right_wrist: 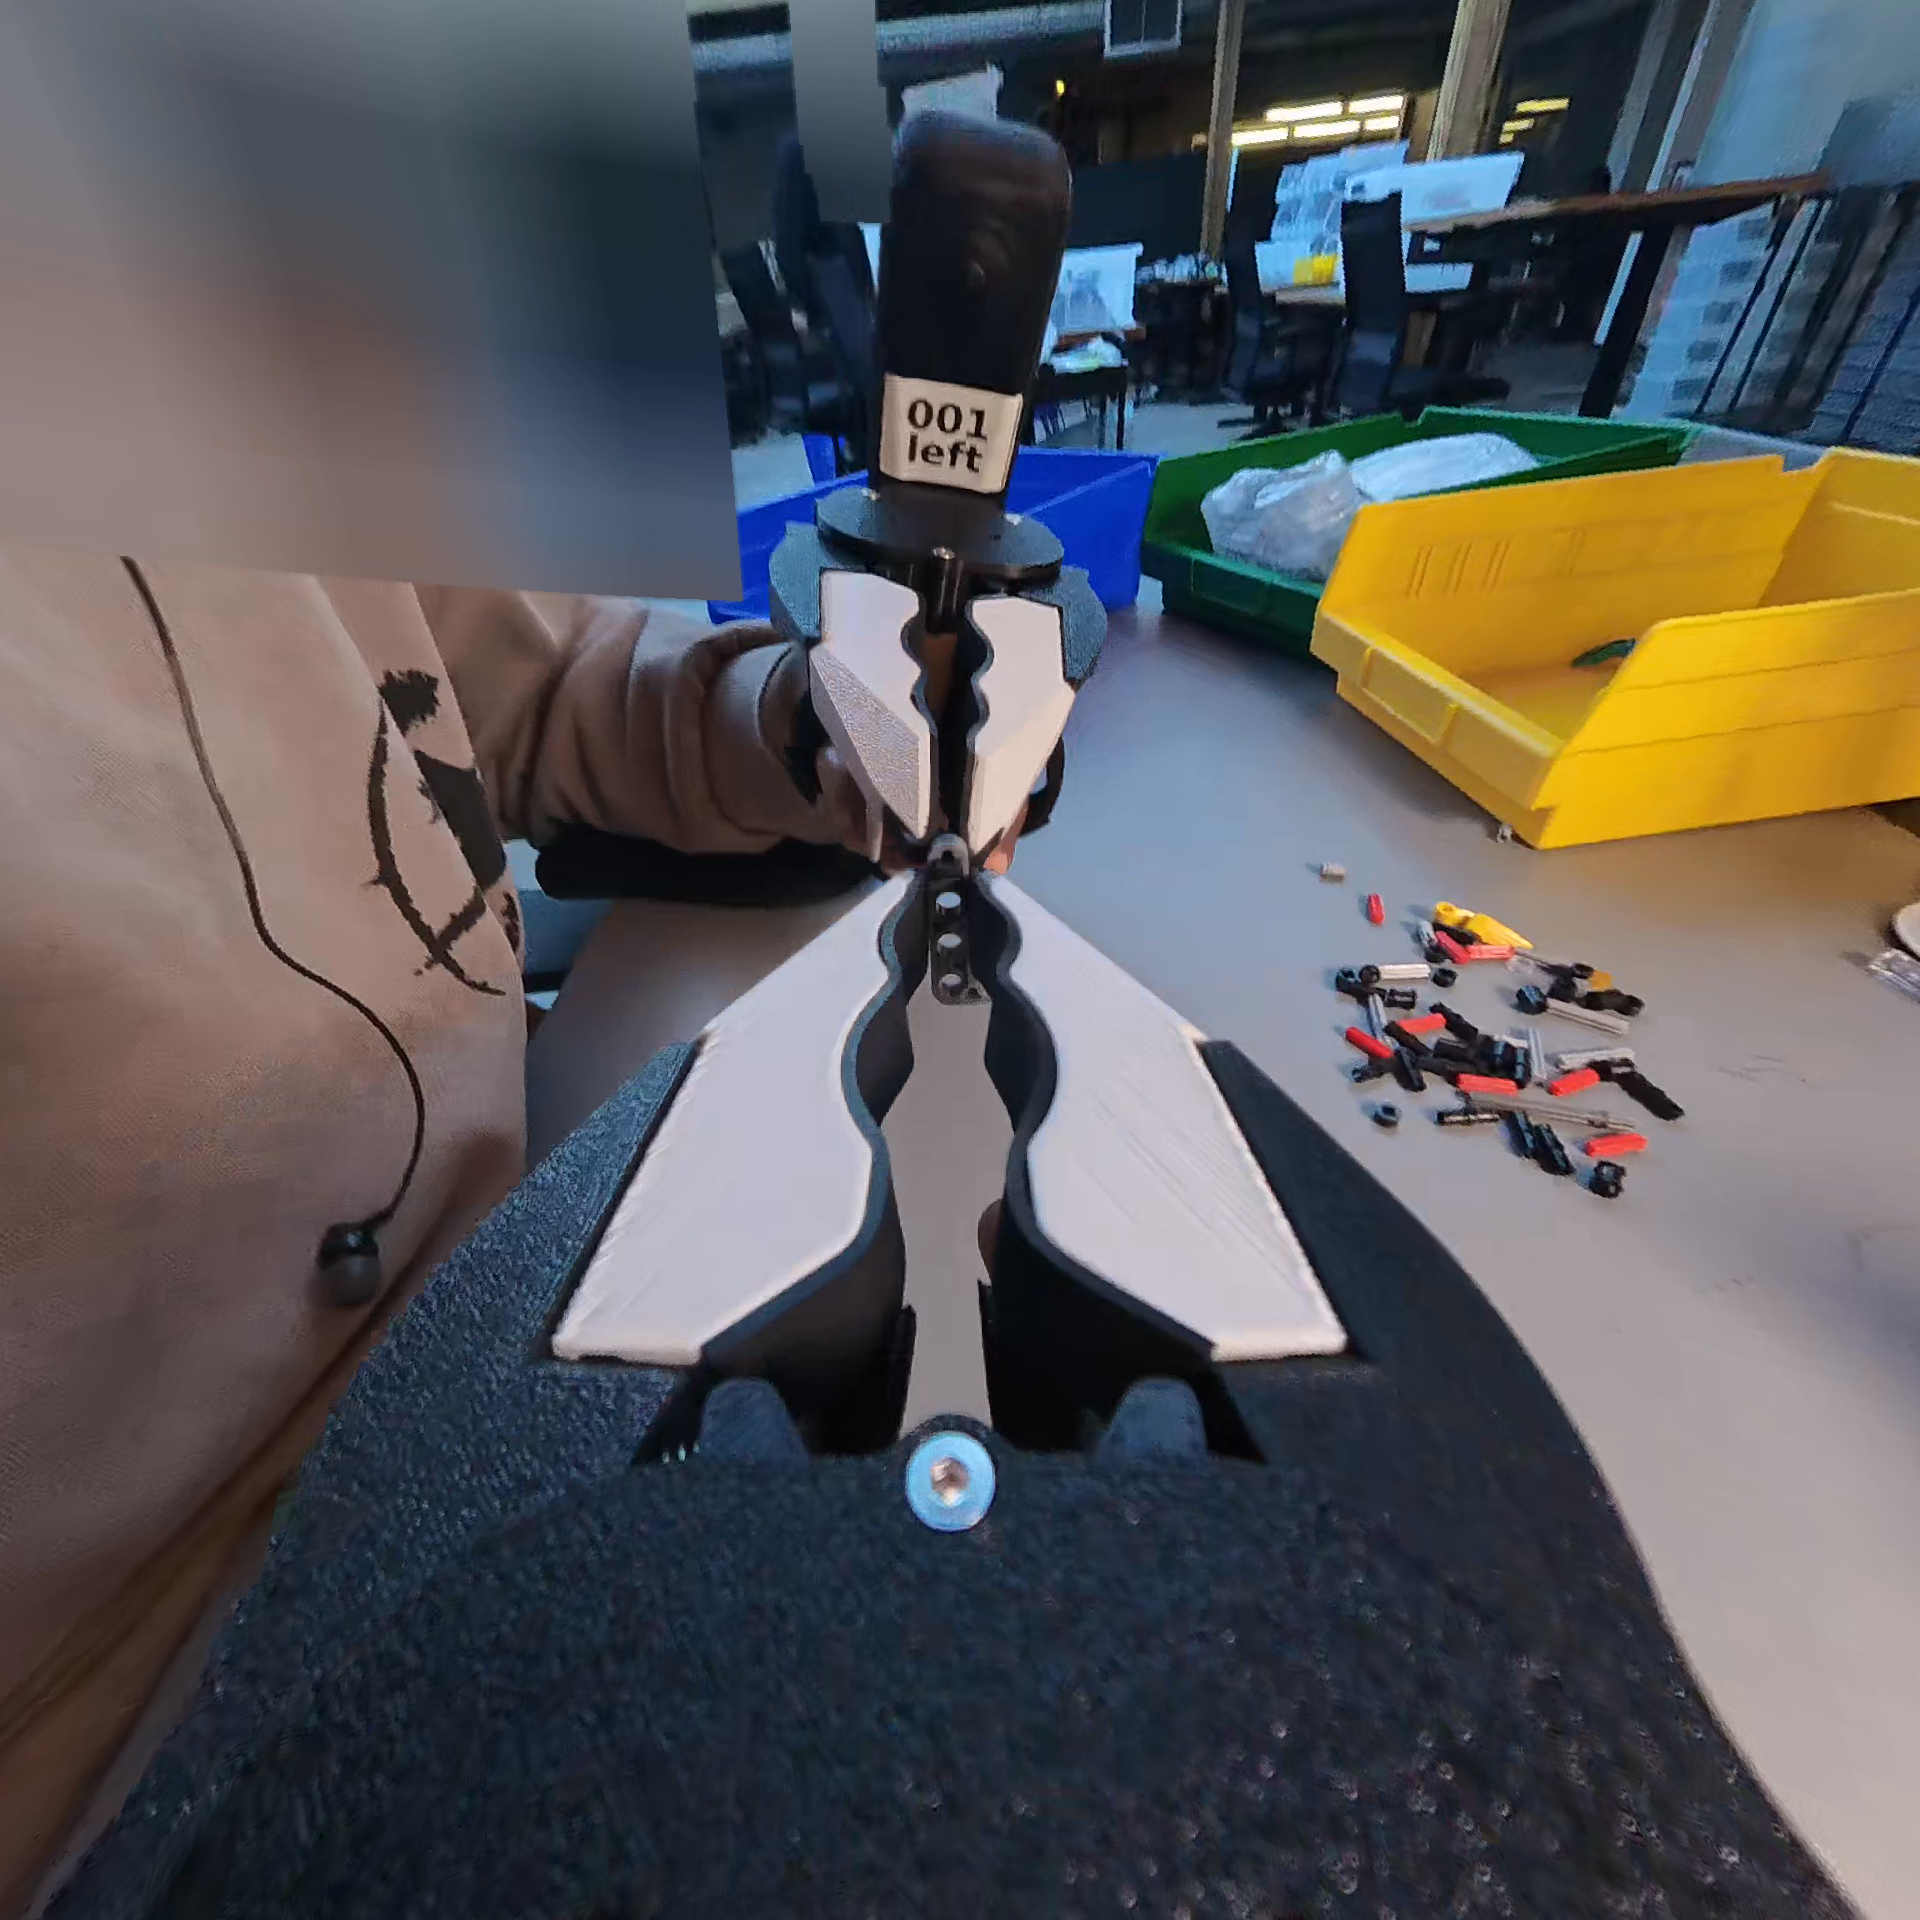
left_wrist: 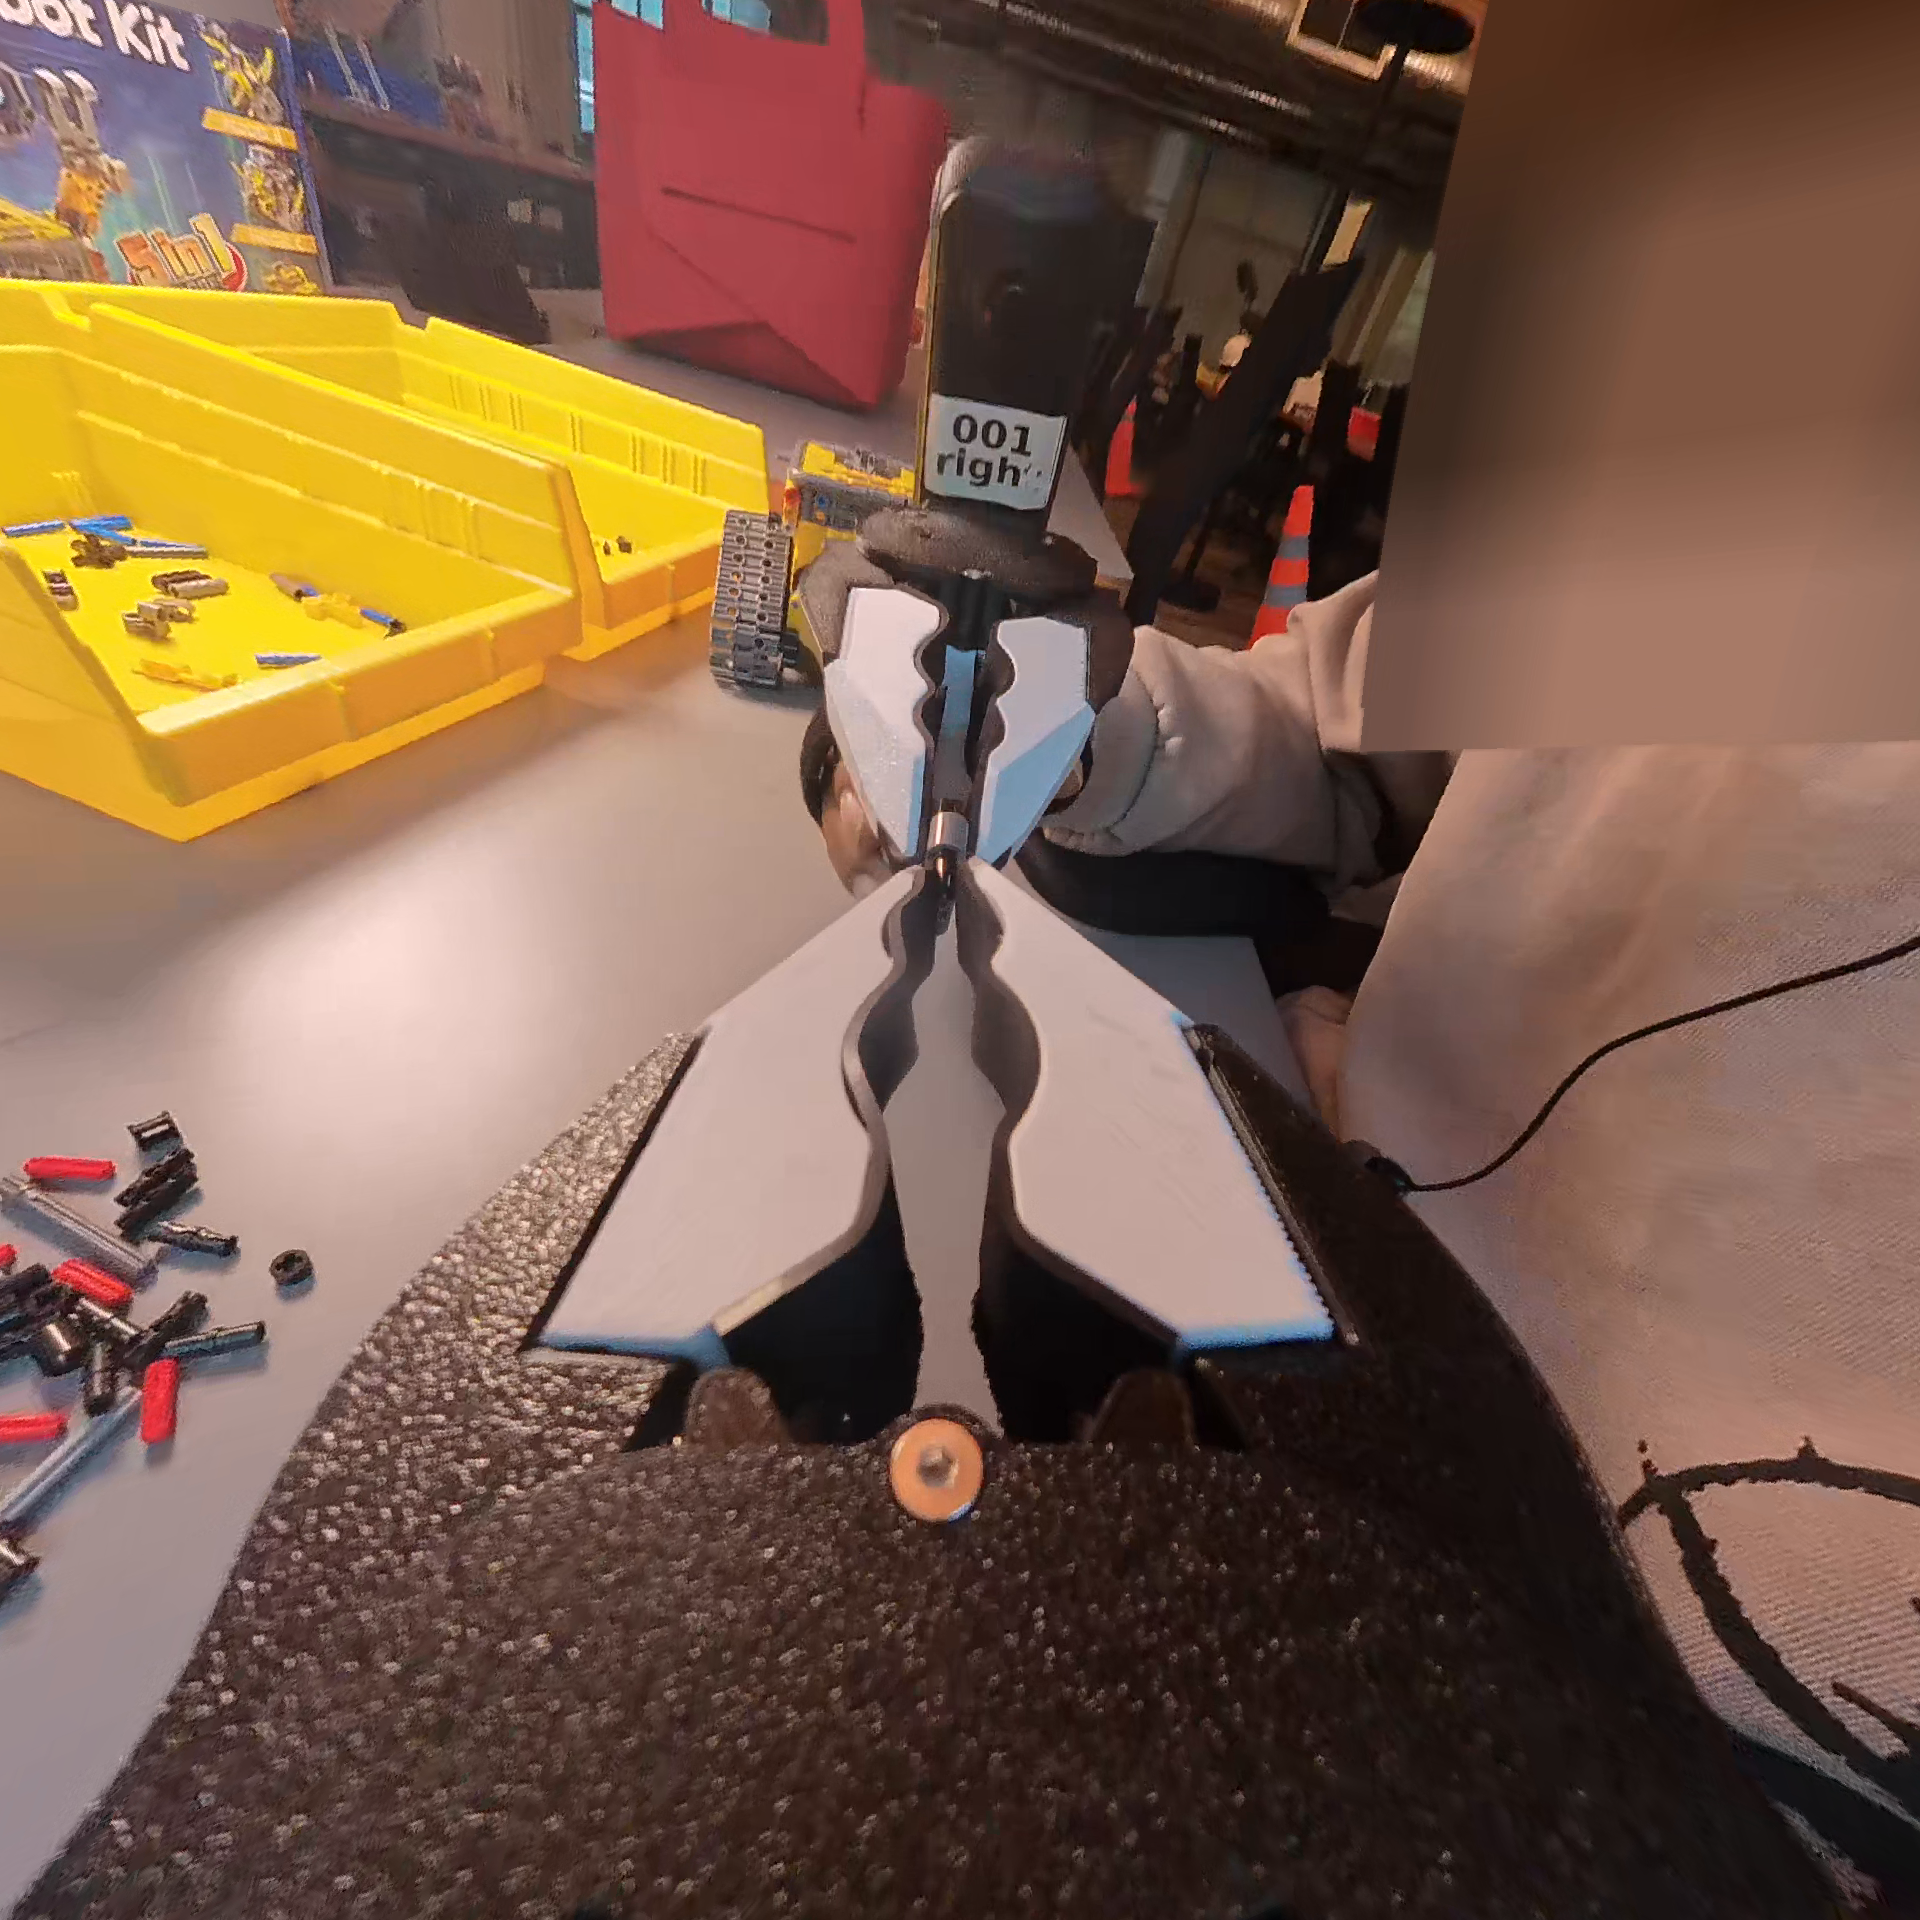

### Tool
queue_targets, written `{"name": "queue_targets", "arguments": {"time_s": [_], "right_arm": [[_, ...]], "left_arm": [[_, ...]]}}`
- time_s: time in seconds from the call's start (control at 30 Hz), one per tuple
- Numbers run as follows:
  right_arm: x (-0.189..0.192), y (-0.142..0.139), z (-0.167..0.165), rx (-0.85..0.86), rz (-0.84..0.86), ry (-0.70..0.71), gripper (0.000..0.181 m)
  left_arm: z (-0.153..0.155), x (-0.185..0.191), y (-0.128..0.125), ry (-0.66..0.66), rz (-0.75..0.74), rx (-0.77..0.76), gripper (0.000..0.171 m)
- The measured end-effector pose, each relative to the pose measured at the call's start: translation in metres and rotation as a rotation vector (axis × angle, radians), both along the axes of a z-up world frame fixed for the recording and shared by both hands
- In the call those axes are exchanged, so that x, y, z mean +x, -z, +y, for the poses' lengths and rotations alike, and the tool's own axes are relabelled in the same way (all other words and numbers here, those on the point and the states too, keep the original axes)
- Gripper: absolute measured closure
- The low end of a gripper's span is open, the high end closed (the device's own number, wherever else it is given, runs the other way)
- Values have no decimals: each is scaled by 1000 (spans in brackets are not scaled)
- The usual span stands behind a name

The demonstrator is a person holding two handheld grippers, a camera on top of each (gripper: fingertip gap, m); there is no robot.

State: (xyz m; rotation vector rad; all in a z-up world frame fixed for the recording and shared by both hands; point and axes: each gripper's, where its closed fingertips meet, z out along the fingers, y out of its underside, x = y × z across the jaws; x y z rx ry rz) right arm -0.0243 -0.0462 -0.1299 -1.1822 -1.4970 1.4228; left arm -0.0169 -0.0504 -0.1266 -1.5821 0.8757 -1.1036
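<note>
Grey fingers meet tip to tip above the tabletop: your two grippers face each other, so each wrist camera looks straight at the other tool. Your left gripper has its jaws pressed nearly together on a small dark piece right at the tips; that view does not show clearly what the piece is. Your right gripper pinches a short black perforated beam, its row of holes turned up toward the camera and lying along the narrow gap between the fingers. In the left wrist view, a small metallic-looking bush sits at the right gripper's tips, in line with the left gripper's tips. The two held parts meet, or very nearly meet, in mid-air between the tools; that head-on alignment reads as a way to keep their axes matched, though that is only a judgement.

Beside your left gripper a loose pile of black, red and grey pins and axles lies scattered within easy reach. Farther back, a yellow parts bin holds a few blue and tan connectors, and a small yellow tracked model stands just behind it. A red folded bag and a printed kit box stand at the far edge. From the right wrist view, a green bin holding plastic bags and a blue bin sit beyond another yellow bin.
</note>
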Motion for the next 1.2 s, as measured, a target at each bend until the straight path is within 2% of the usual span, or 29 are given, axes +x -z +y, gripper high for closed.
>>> {"name": "queue_targets", "arguments": {"time_s": [0.4,0.8,1.2], "right_arm": [[0,-28,3,-215,163,-24,179],[3,-33,6,-255,198,-1,179],[3,-31,11,-285,202,14,179]], "left_arm": [[0,-3,-18,43,-182,-82,169],[0,0,-18,72,-288,-159,168],[3,-1,-14,64,-300,-188,169]]}}
